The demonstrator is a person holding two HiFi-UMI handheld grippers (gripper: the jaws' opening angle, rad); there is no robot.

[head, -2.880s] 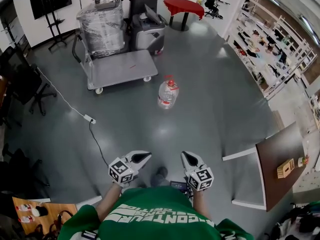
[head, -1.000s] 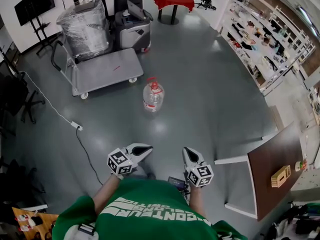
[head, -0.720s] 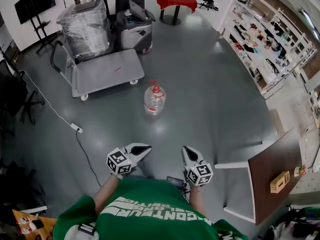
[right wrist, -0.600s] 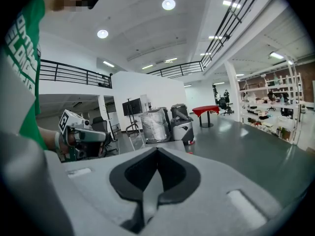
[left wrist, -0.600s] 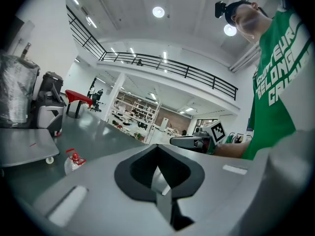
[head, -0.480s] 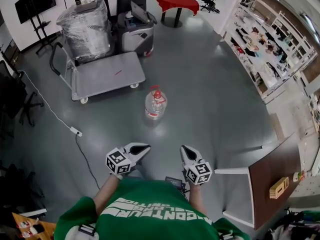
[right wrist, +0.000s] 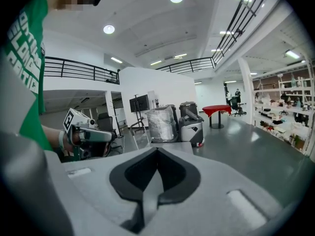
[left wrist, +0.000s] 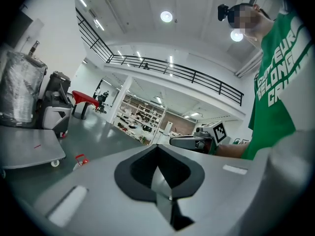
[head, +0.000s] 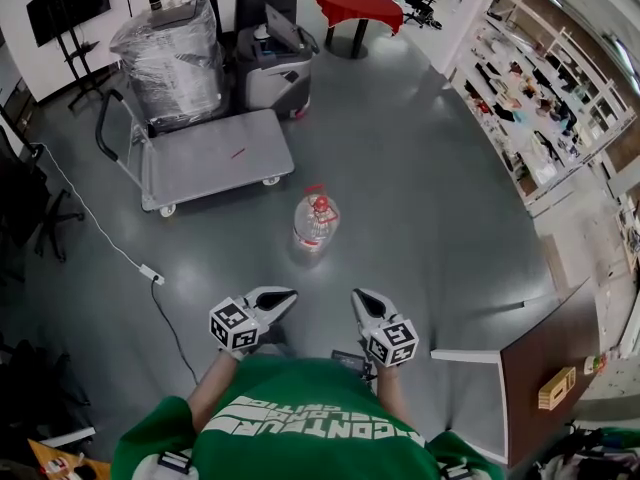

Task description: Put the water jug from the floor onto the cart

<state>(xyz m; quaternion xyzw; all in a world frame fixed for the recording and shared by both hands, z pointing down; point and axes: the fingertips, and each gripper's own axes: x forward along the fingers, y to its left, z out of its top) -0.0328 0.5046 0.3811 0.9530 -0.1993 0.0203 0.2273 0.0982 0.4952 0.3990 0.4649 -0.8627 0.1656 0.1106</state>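
The clear water jug (head: 315, 226) with a red cap and handle stands upright on the grey floor, just in front of the flat grey cart (head: 215, 158). In the head view my left gripper (head: 283, 295) and right gripper (head: 359, 297) are held side by side near my chest, short of the jug, both shut and empty. The left gripper view shows its shut jaws (left wrist: 157, 149), the jug's red top (left wrist: 80, 159) low at left, the cart deck (left wrist: 29, 149) and the right gripper (left wrist: 193, 141). In the right gripper view the shut jaws (right wrist: 157, 152) hide the jug, and the left gripper (right wrist: 91, 134) shows at left.
A plastic-wrapped load (head: 170, 53) sits at the cart's handle end, with a grey machine (head: 275, 63) beside it. A red table (head: 360, 8) stands behind. A power strip on a cable (head: 152, 273) lies at left, a brown table (head: 545, 368) at right, shelves (head: 540, 98) beyond.
The person has walked toward the jug and cart, which now lie closer and lower in the head view. Both grippers stayed shut in front of the chest.
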